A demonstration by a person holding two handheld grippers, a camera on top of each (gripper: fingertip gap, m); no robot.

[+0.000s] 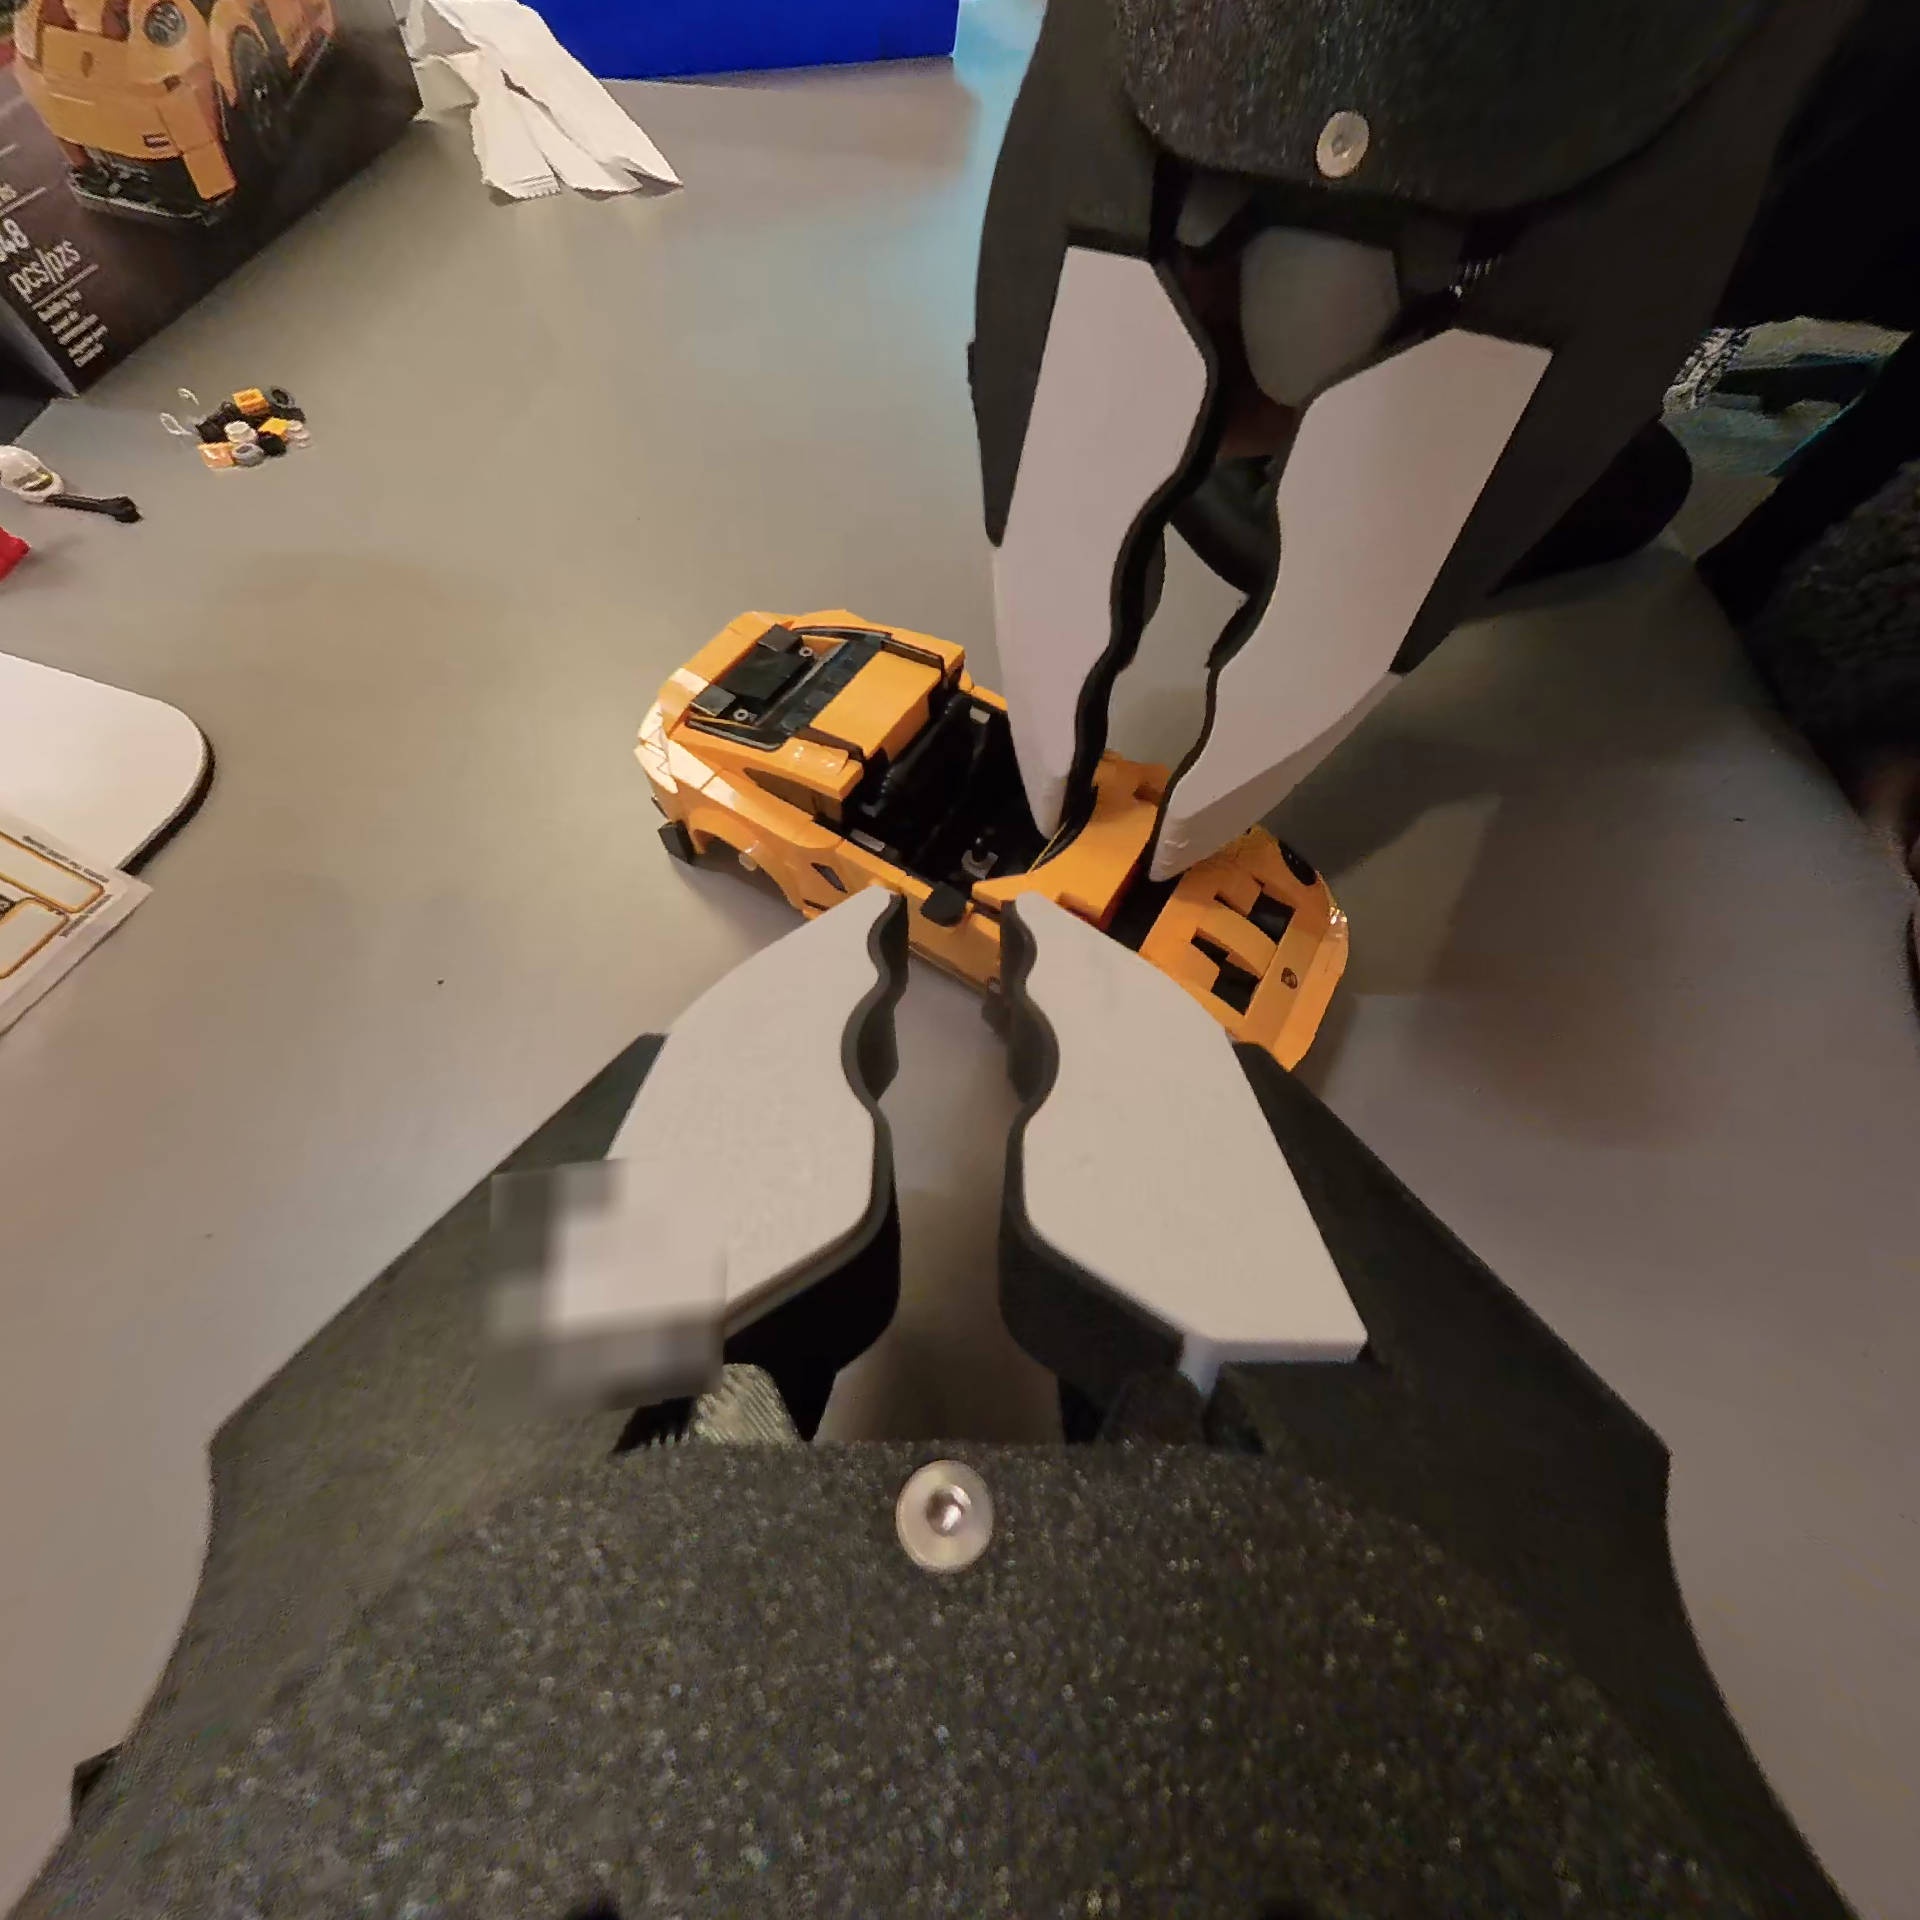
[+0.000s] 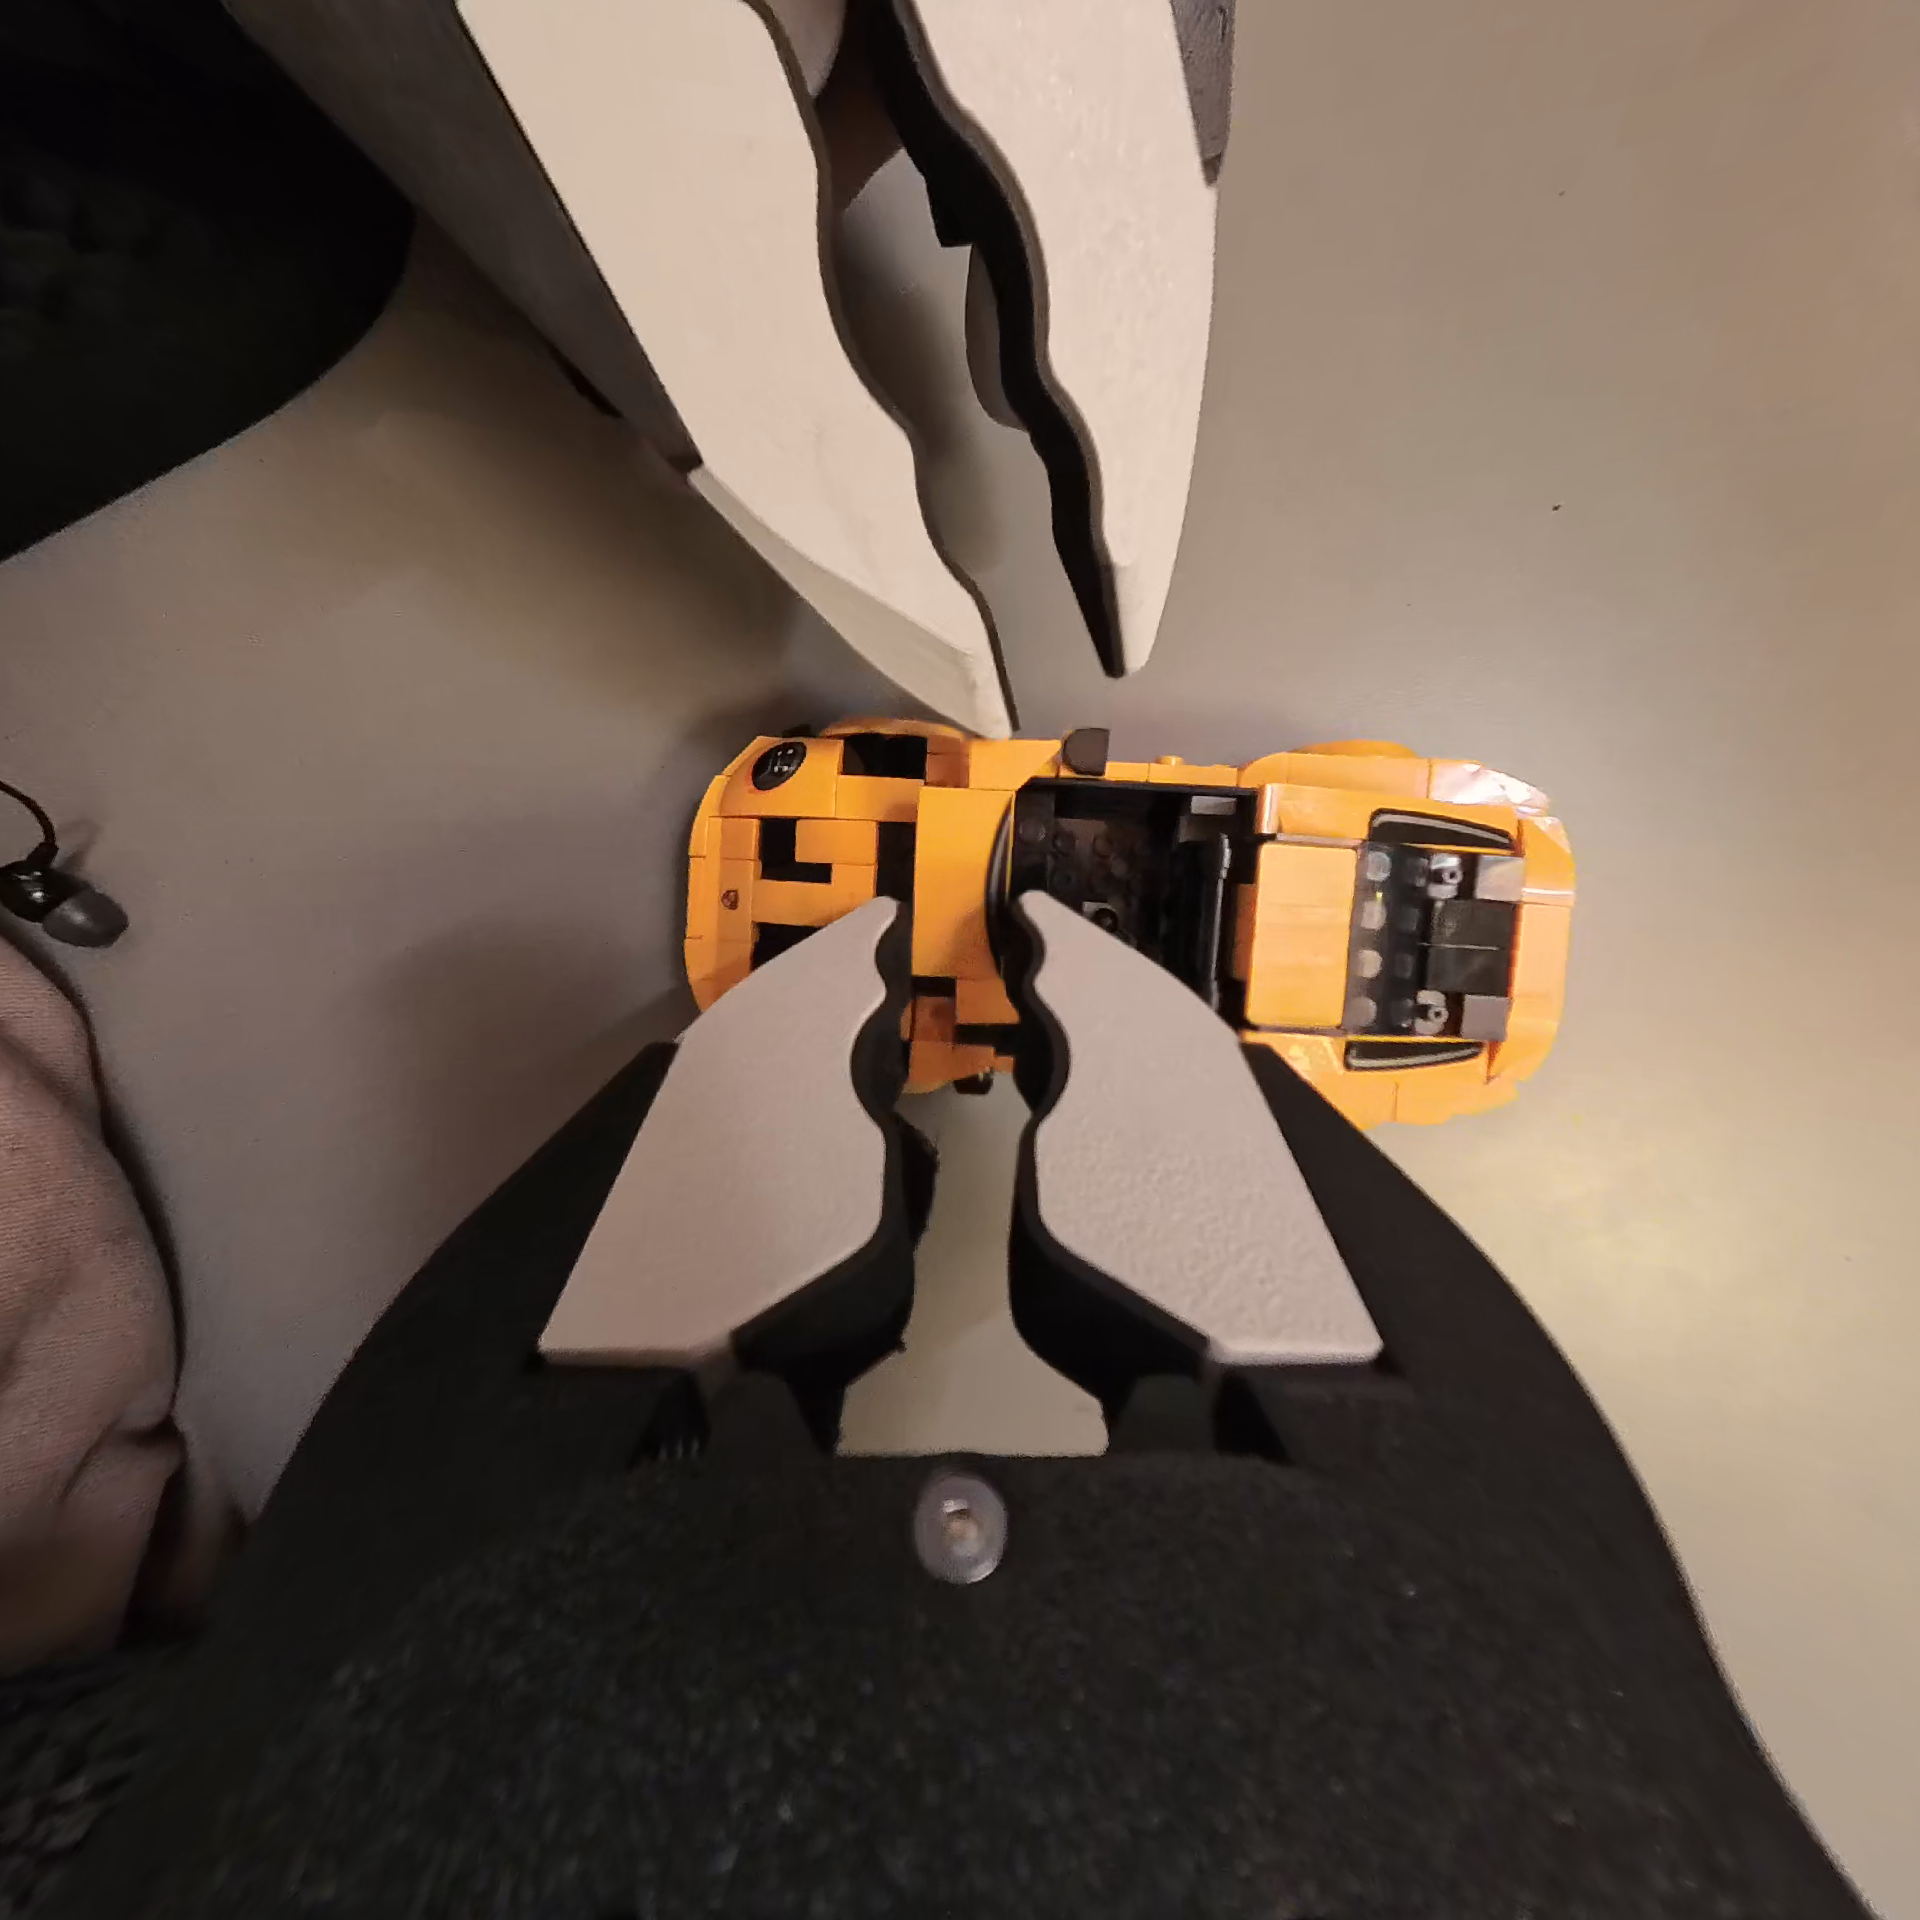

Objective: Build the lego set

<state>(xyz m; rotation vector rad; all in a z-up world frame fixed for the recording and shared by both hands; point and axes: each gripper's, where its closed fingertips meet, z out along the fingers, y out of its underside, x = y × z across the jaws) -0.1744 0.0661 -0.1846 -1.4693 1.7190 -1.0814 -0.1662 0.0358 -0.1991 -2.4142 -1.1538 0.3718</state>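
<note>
An orange and black lego car (image 1: pixel 821 769) stands on the grey table (image 1: pixel 468 644) with its cockpit open; it also shows in the right wrist view (image 2: pixel 1309 914). My right gripper (image 2: pixel 954 914) reaches down from above and straddles the orange section (image 2: pixel 951 831) between cockpit and hood, one finger in the cockpit, one at the hood gap. It also shows in the left wrist view (image 1: pixel 1112 842). My left gripper (image 1: pixel 956 914) is slightly open at the car's near side by the black mirror (image 1: pixel 943 902), with nothing between its fingers. It also shows in the right wrist view (image 2: pixel 1060 696).
The lego box (image 1: pixel 156 177) stands at the far left, with white paper bags (image 1: pixel 540 114) beside it. A small pile of loose pieces (image 1: pixel 249 426), a black tool (image 1: pixel 94 506), a white board (image 1: pixel 94 758) and the instruction booklet (image 1: pixel 52 925) lie left. A person's sleeve (image 2: pixel 62 1247) is at the edge. Both grippers' tips are close together, under 4 cm apart.
</note>
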